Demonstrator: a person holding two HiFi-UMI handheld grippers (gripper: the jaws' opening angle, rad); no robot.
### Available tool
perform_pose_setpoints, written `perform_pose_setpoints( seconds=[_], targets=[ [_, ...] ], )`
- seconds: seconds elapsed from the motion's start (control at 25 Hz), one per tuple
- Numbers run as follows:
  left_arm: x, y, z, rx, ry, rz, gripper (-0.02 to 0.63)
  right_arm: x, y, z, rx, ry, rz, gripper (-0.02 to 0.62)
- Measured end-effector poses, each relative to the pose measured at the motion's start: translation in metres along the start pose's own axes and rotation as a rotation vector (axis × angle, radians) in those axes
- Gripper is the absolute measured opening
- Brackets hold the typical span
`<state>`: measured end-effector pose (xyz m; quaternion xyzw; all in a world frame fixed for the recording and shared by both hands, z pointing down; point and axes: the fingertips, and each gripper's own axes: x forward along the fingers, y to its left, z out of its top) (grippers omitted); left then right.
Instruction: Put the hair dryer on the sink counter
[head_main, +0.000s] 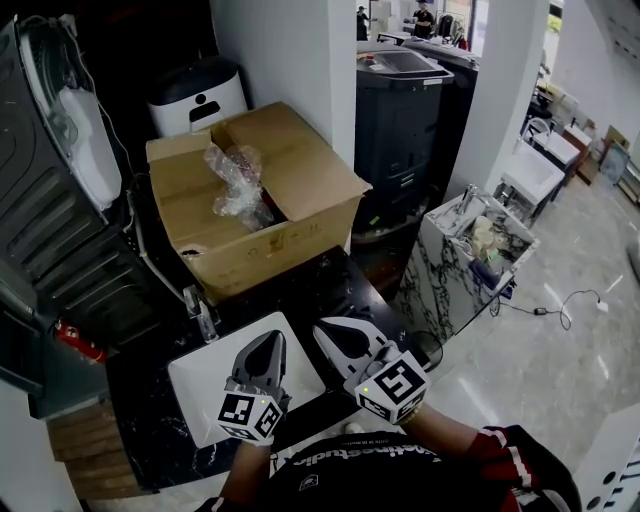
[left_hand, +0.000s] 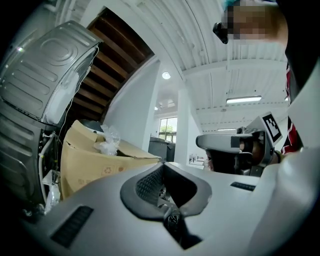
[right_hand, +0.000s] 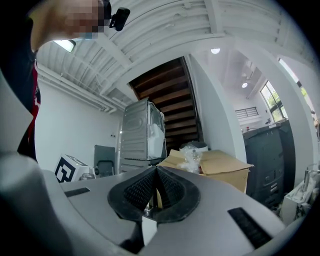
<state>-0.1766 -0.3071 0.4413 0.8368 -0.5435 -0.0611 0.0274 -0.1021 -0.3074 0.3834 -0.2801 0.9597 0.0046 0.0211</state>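
Left gripper (head_main: 266, 345) and right gripper (head_main: 343, 338): fingers closed, empty, side by side over the surface (head_main: 322, 285); cardboard box (head_main: 300, 170) beyond.

Crumpled plastic (head_main: 236, 178) hides what fills the cardboard box (head_main: 305, 165).

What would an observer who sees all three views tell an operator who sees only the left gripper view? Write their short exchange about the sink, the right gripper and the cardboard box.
Operator: What is below the left gripper?
Observer: A white sink basin, set in a black counter.
Operator: Is the right gripper carrying anything?
Observer: No. It is shut, with nothing between its pads.
Operator: What is inside the cardboard box?
Observer: From above, a crumpled plastic bag lies over something dark. I cannot tell what it is.
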Motion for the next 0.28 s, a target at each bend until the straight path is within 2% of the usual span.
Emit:
perform_pose_setpoints(
  seconds=[0.28],
  targets=[
    [0.0001, -0.0008, -0.0004, 0.002, 0.004, -0.006, 0.015, -0.0003, -0.0029, 0.0040, -0.013, -0.018, -0.021, 0.037]
  ],
)
